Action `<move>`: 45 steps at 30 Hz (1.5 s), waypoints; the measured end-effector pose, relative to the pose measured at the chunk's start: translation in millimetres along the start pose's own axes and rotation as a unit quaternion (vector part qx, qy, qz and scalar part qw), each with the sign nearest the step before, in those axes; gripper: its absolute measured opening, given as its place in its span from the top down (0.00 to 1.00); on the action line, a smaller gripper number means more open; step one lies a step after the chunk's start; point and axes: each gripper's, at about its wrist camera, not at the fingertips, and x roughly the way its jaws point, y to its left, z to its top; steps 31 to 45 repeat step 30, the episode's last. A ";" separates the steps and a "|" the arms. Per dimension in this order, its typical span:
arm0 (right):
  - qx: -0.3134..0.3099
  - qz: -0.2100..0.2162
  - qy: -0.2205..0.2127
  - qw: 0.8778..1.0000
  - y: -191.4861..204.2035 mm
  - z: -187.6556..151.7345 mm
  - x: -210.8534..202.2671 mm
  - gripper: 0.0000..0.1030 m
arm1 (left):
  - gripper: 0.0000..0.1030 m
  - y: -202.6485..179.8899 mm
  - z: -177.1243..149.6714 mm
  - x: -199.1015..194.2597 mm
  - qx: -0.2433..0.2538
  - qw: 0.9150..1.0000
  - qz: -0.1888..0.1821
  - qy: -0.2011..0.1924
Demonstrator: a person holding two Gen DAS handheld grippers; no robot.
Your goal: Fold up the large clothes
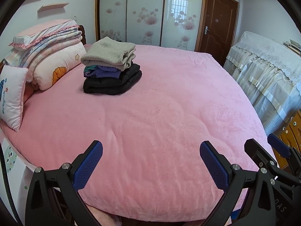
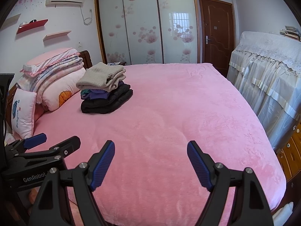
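A stack of folded clothes sits on the pink bed point(image 1: 160, 113) near the pillows: a beige knit point(image 1: 110, 53) on top, a purple garment point(image 1: 105, 72) under it, a black one point(image 1: 112, 83) at the bottom. The same stack point(image 2: 105, 88) shows in the right wrist view on the bed point(image 2: 169, 122). My left gripper point(image 1: 151, 148) is open and empty above the bed's near edge. My right gripper point(image 2: 150, 148) is open and empty beside it, and shows at the right in the left wrist view point(image 1: 267, 146). The left gripper shows at the left in the right wrist view point(image 2: 54, 141).
Folded quilts and pillows point(image 1: 47, 56) are piled at the headboard, with a small white cushion point(image 1: 11, 96) in front. A lace-covered piece of furniture point(image 1: 267, 71) stands along the bed's right side. A wardrobe point(image 1: 148, 13) and brown door point(image 1: 216, 24) are behind.
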 end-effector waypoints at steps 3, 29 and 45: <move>0.002 0.000 0.003 1.000 -2.2 -0.7 2.2 0.23 | 0.01 -1.1 -0.3 1.4 0.002 1.000 0.002 0.003; 0.003 -0.002 -0.001 1.000 -3.1 -4.5 -0.8 0.23 | 0.01 -1.6 -3.8 -1.8 0.007 1.000 -0.002 0.014; 0.003 -0.002 -0.001 1.000 -3.4 -4.5 -0.8 0.23 | 0.01 -2.1 -4.3 -2.5 0.007 1.000 -0.002 0.015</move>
